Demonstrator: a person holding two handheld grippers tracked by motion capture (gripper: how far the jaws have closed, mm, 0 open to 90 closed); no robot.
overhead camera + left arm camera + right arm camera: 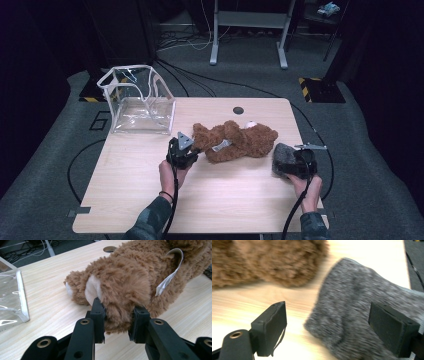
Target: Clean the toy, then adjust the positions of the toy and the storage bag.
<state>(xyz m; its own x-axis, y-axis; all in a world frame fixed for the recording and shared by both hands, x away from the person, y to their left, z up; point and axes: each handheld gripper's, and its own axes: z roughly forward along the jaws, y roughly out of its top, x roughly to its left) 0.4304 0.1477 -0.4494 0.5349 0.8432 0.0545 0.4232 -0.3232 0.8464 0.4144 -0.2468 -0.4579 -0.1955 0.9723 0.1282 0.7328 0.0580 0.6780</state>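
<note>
My left claw point(117, 323) is pinching a leg of the teddy bear point(235, 141); in the left gripper view the fur bulges between the two pads, which press into it from both sides. My right claw point(328, 327) is spread wide, with the near end of a grey fuzzy cloth point(359, 307) lying between the pads; neither pad presses on it.

The bear lies on its side near the middle of the table point(150, 200). Its long axis runs across the table from my left to my right, the leg I hold pointing left and the head end pointing right toward the grey cloth. A white tag point(172, 270) hangs from its body.

The grey cloth sits just right of the bear, near but apart from it in the high view. Well to the left of the bear and farther back stands a clear plastic bag point(137, 102), open at the top. Behind the bear there is a round hole point(238, 110) in the tabletop.
</note>
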